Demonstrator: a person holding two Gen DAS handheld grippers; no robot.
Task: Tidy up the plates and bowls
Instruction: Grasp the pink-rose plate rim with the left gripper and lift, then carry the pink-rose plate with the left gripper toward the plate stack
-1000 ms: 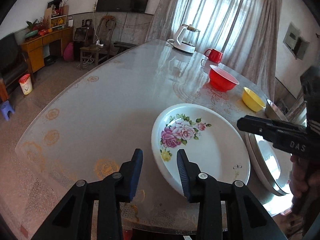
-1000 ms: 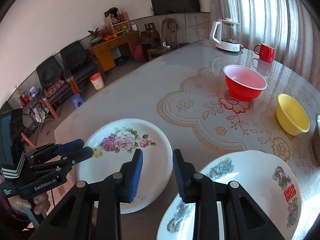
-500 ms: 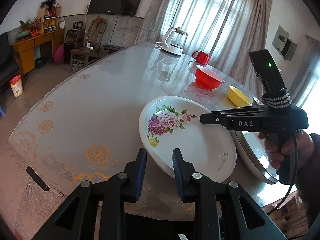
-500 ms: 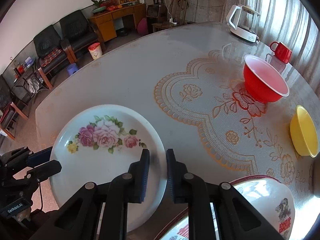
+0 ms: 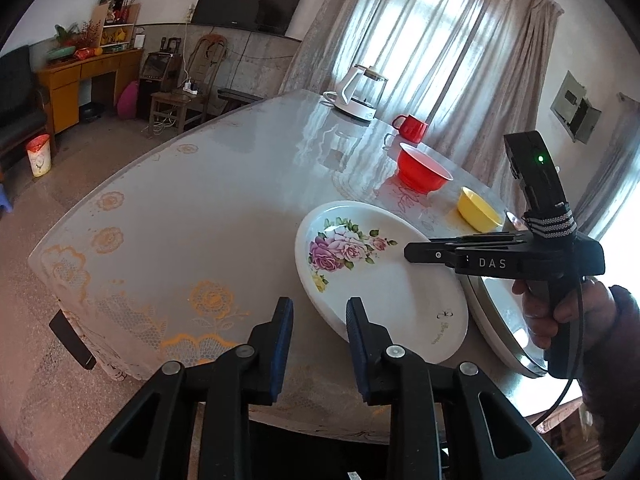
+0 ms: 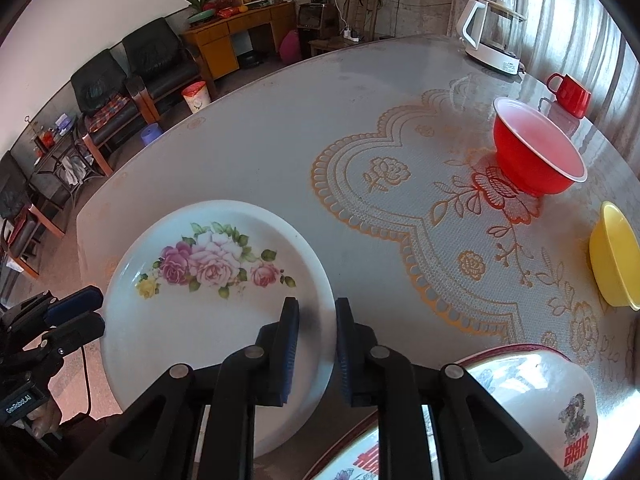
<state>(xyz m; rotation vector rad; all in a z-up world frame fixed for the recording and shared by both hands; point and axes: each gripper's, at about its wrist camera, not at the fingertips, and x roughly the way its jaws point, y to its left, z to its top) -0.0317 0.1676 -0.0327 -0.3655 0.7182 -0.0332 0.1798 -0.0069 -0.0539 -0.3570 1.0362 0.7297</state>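
Note:
A white plate with pink roses (image 5: 380,276) (image 6: 208,304) is tilted, its right edge raised off the table. My right gripper (image 6: 316,320) (image 5: 416,252) straddles that plate's right rim with its jaws narrowly apart. My left gripper (image 5: 319,320) (image 6: 76,316) is open and empty just off the plate's near left rim. A second decorated plate (image 6: 532,408) (image 5: 500,320) lies to the right. A red bowl (image 5: 424,174) (image 6: 536,152) and a yellow bowl (image 5: 478,208) (image 6: 616,256) stand further back.
A white kettle (image 5: 356,94) (image 6: 492,40) and a red mug (image 5: 410,128) (image 6: 570,94) stand at the far end of the table. The table edge (image 5: 100,312) runs close on the left. Chairs and a wooden desk lie beyond.
The right gripper has moved onto the rose plate's right rim and the plate has tipped up. The left gripper's jaws have widened and it has drawn back a little.

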